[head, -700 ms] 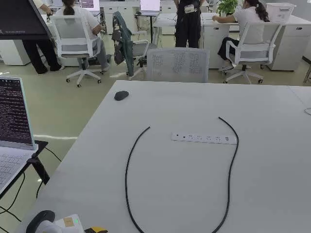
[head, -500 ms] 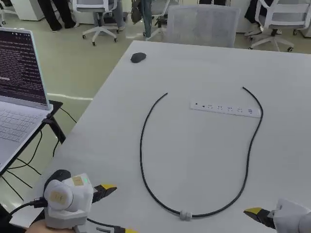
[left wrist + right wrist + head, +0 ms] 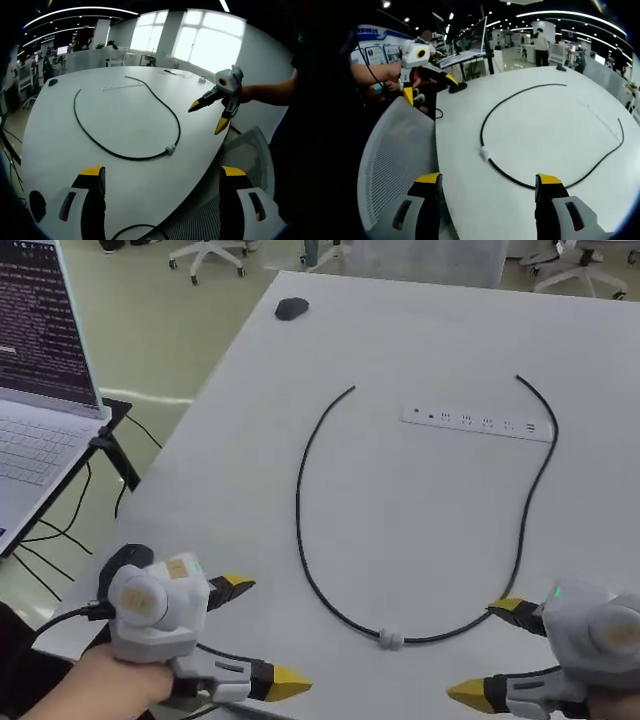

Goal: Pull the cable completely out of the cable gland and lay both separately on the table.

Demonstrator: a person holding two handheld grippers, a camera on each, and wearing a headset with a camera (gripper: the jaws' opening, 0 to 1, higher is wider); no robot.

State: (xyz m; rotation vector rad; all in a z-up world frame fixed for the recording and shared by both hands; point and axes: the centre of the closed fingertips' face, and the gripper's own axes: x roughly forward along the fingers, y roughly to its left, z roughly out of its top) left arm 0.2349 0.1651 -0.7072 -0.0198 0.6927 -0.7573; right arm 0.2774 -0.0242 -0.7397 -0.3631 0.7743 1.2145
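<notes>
Approach: left gripper (image 3: 272,632) and right gripper (image 3: 478,650), both spread, flank the gland (image 3: 390,639) threaded on the cable (image 3: 300,510); next, each must pinch one.

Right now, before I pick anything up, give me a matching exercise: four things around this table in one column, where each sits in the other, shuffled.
1 cable gland
2 power strip
3 computer mouse
4 laptop

A off the table, to its left
B threaded on the black cable, near the front edge
C near the far left corner
D by the cable's two free ends

Pairs: 1-B, 2-D, 3-C, 4-A
</notes>
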